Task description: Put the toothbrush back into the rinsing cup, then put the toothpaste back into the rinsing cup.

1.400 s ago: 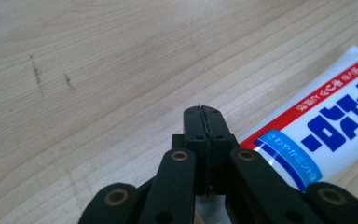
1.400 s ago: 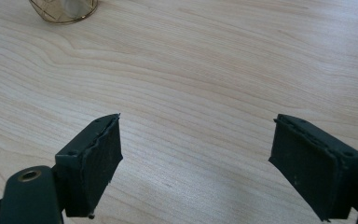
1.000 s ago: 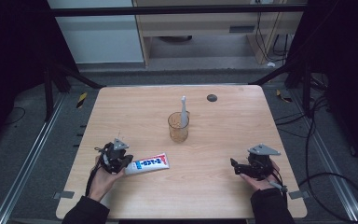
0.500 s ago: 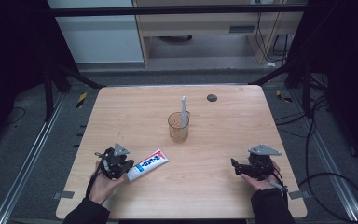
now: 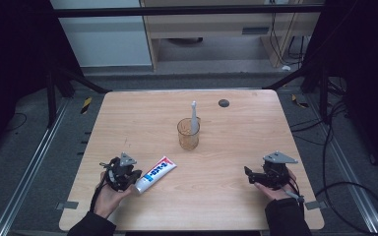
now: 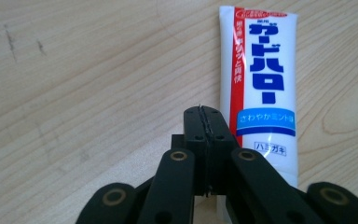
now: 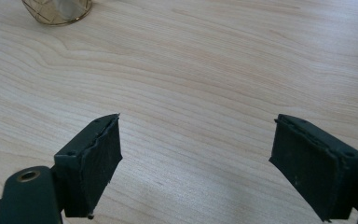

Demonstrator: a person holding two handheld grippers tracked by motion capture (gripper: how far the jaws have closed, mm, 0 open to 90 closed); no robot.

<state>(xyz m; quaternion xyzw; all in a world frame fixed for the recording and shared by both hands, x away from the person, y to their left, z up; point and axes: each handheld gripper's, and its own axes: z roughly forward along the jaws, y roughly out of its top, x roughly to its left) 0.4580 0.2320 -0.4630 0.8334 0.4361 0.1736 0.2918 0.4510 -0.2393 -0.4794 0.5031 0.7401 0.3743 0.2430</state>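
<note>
Closed pad to pad with nothing between them, the jaws of the left gripper (image 6: 206,140) sit low over the near left part of the wooden table (image 5: 128,123), held in the person's left hand (image 5: 109,194). Just beside those shut jaws, on their right in the left gripper view, lies a white toothpaste tube (image 6: 261,84) with blue lettering and a red stripe down one edge; it lies flat on the wood with its lower end running under the gripper's linkage, and whether the two touch I cannot tell. From the high view the same tube (image 5: 156,173) lies at a slant, its near end at the gripper (image 5: 128,178) and its far end pointing toward the middle of the table. Across on the near right, the right gripper (image 7: 198,154) stands wide open over bare wood, holding nothing, in the person's right hand (image 5: 278,189); in the high view it (image 5: 250,174) is well apart from the tube. Farther back, near the table's centre, an amber see-through cup (image 5: 188,133) stands upright with a pale toothbrush (image 5: 194,118) leaning in it. Beyond that, near the far edge, is a small dark round disc (image 5: 223,103).
</note>
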